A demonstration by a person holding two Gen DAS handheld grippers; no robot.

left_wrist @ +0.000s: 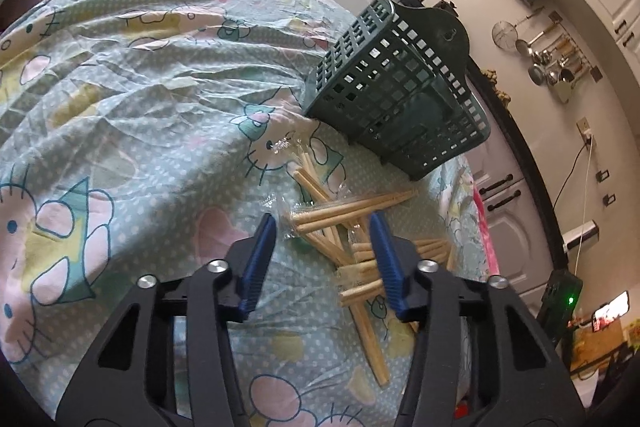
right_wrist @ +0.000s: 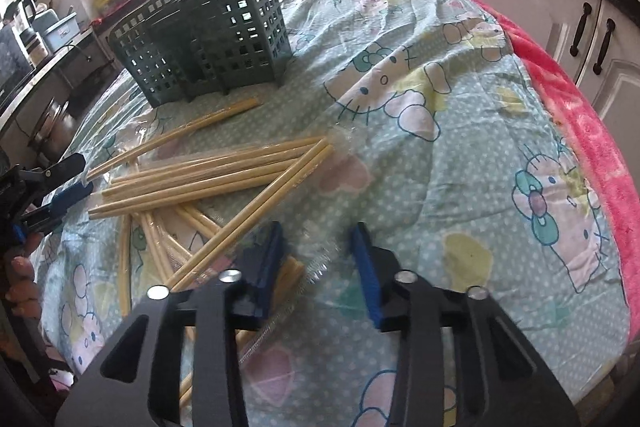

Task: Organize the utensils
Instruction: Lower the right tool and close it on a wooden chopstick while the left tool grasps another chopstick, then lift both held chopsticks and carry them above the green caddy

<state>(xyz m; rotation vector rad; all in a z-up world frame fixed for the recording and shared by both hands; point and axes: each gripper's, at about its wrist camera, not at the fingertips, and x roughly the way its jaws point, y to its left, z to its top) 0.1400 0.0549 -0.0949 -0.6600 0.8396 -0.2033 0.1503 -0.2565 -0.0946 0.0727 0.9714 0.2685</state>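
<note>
With nothing yet gripped, the wrapped chopsticks (right_wrist: 208,183) are seen scattered on the tablecloth (right_wrist: 420,155) before the green cutlery basket (right_wrist: 200,35), both the left gripper (left_wrist: 324,223) and right gripper (right_wrist: 316,239) are held apart above them, and closing on one pair is judged the next requirement.

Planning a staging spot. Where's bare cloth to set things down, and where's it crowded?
Free: the tablecloth between the chopsticks and the pink edge, and the wide stretch left of the green basket in the left wrist view. Crowded: the strip in front of the basket, where chopsticks lie crisscrossed.
</note>
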